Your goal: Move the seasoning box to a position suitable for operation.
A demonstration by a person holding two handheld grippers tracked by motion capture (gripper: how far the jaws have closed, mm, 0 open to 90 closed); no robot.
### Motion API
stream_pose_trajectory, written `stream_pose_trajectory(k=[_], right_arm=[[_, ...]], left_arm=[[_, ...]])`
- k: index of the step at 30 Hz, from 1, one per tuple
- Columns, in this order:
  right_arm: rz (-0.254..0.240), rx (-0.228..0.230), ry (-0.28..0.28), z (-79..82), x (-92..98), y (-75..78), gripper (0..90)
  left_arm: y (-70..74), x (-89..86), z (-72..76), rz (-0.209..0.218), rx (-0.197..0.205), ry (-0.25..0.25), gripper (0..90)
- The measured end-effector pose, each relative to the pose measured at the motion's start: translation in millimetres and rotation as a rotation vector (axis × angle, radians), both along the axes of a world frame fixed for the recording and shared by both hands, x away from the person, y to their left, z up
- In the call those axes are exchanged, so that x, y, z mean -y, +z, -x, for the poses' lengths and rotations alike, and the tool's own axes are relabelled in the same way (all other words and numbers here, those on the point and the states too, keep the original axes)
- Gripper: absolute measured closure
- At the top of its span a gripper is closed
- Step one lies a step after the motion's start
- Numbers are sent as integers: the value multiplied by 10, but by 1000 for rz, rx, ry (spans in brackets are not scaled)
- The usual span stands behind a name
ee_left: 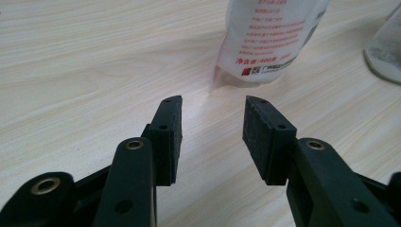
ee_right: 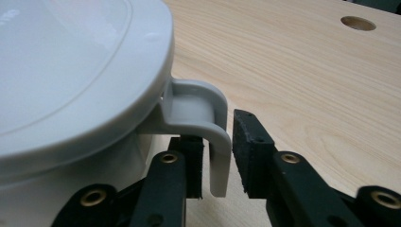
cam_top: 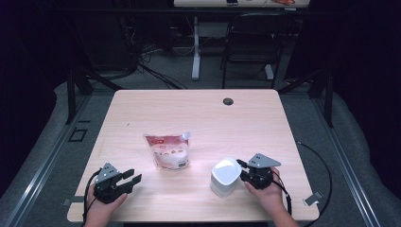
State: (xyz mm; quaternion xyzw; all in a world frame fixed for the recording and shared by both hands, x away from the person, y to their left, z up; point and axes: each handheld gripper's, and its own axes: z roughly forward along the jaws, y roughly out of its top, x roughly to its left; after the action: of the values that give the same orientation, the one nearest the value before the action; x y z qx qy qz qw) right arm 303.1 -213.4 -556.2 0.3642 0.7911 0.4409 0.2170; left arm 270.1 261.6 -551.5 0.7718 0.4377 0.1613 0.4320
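Observation:
A white plastic container (cam_top: 225,177) with a domed lid stands near the table's front, right of centre. A grey latch (ee_right: 208,118) hangs from the lid's rim. My right gripper (cam_top: 241,164) (ee_right: 216,130) straddles that latch, one jaw behind it and one pressed close on the outer side, so it is shut on it. A white and red spouted pouch (cam_top: 166,151) (ee_left: 272,38) stands upright at the table's middle. My left gripper (cam_top: 132,176) (ee_left: 213,101) rests at the front left, open and holding nothing, and points at the pouch's base.
The wooden table (cam_top: 198,113) has a round cable hole (cam_top: 228,101) (ee_right: 358,22) at the back. A small grey clip (cam_top: 312,198) lies at the front right edge. A dark chair (cam_top: 253,42) and desk legs stand beyond the table.

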Motion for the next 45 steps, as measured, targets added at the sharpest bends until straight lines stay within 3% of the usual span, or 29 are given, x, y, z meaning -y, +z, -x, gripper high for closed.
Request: stream_pose_trajectory(k=[8, 13, 19, 20, 25, 26, 31, 33, 41, 45], right_arm=[[-32, -32, -17, 62, 132, 54, 650], [-29, -3, -4, 144, 205, 125, 607], [-40, 2, -4, 181, 259, 162, 562], [-61, 4, -12, 187, 294, 186, 558], [-69, 14, -34, 199, 343, 219, 556], [-58, 16, -58, 200, 365, 238, 580], [-87, 4, -70, 189, 399, 262, 671], [-90, 17, -89, 193, 405, 315, 751], [-99, 37, -78, 171, 356, 494, 889], [-82, 52, -45, 138, 301, 614, 900]], left_arm=[[0, -8, 3, -3, 0, 5, 572], [-5, -9, -1, -5, -3, 3, 569], [-5, -22, 1, -3, 1, 9, 565], [-4, -28, 1, -4, -1, 9, 565], [-6, -35, -6, 1, -1, 6, 565], [-8, -35, -9, 1, 1, 7, 565], [-8, -42, -11, -3, 0, 7, 565], [1, -53, -4, -3, -5, 4, 565], [-22, -59, -24, -3, -15, 4, 565], [-38, -45, -45, -2, -12, 3, 567]])
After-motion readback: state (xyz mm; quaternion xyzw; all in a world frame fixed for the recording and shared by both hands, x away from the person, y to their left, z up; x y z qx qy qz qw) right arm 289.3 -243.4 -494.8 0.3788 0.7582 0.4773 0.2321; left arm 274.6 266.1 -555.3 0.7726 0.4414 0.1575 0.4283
